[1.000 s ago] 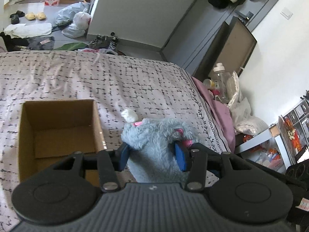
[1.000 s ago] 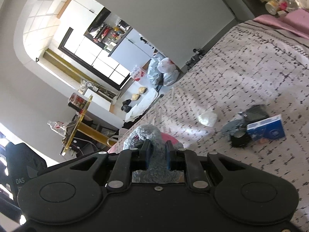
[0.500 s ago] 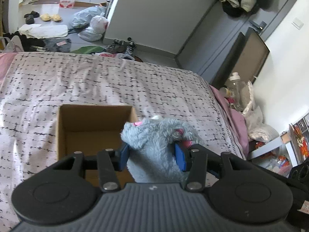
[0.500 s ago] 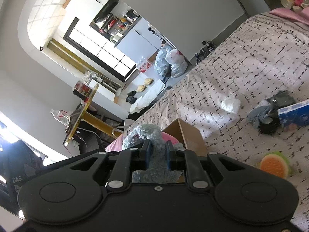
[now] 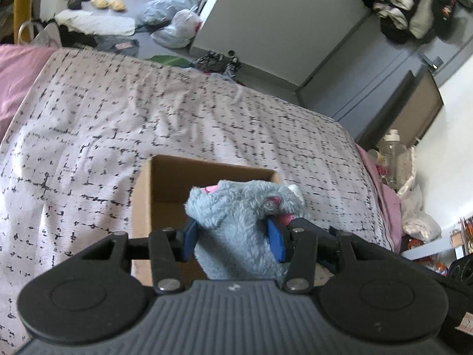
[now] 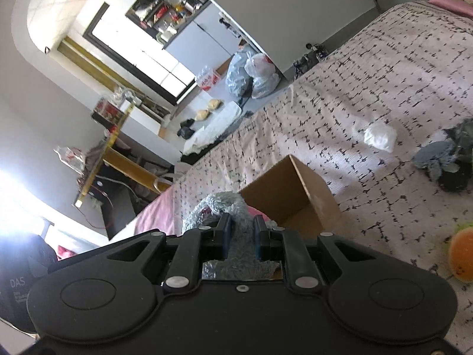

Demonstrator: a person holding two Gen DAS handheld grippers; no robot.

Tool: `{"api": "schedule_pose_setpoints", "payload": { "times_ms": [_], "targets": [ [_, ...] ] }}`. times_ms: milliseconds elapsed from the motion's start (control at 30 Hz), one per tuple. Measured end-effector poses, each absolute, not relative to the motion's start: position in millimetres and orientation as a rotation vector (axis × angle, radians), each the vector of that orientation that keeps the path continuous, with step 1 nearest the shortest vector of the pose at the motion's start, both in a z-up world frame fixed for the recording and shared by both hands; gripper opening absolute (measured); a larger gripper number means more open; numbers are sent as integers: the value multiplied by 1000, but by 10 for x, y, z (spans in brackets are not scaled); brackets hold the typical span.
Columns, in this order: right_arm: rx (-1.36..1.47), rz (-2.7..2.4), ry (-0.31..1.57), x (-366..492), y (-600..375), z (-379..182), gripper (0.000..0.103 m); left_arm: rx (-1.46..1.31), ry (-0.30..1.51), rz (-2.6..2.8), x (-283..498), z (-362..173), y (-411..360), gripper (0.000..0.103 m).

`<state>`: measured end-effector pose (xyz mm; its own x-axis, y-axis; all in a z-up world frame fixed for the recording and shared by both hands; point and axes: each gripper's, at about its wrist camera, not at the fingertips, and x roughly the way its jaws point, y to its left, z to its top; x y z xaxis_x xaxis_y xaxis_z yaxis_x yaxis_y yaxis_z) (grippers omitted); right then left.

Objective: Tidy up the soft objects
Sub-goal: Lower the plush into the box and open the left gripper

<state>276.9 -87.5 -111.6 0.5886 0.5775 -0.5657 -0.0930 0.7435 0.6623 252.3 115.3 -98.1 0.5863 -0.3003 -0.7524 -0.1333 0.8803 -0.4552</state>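
Observation:
A fluffy blue-grey plush toy with pink details (image 5: 236, 224) is held by both grippers. My left gripper (image 5: 233, 236) is shut on its wide body, just above the near side of an open cardboard box (image 5: 165, 189) on the bed. My right gripper (image 6: 240, 230) is shut on a narrow part of the same plush toy (image 6: 227, 204), beside the box (image 6: 292, 198). The box bottom that shows is bare.
On the patterned bedspread (image 6: 340, 118) lie a crumpled white tissue (image 6: 380, 137), a grey soft toy (image 6: 443, 159) and an orange-and-green plush (image 6: 461, 257). A bedside cabinet with bottles (image 5: 393, 153) stands right of the bed. Bags and slippers are on the floor beyond.
Both grippers have carried the plush toy leftward toward the box; the box now lies straight under the left gripper, and it has come into the right wrist view.

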Motion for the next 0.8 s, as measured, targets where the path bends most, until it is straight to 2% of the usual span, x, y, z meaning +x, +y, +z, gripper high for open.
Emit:
{"api": "schedule_pose_setpoints", "payload": {
  "times_ms": [300, 533, 800],
  "targets": [
    [561, 401, 917, 2973, -635, -1293, 17, -530, 988, -68, 2702, -1277, 1323, 47],
    [541, 382, 924, 3055, -590, -1283, 20, -494, 979, -49, 2784, -1288, 1318, 48],
    [548, 396, 918, 2999, -669, -1171, 32, -490, 945, 35, 2707, -1228, 1288, 52]
  ]
}}
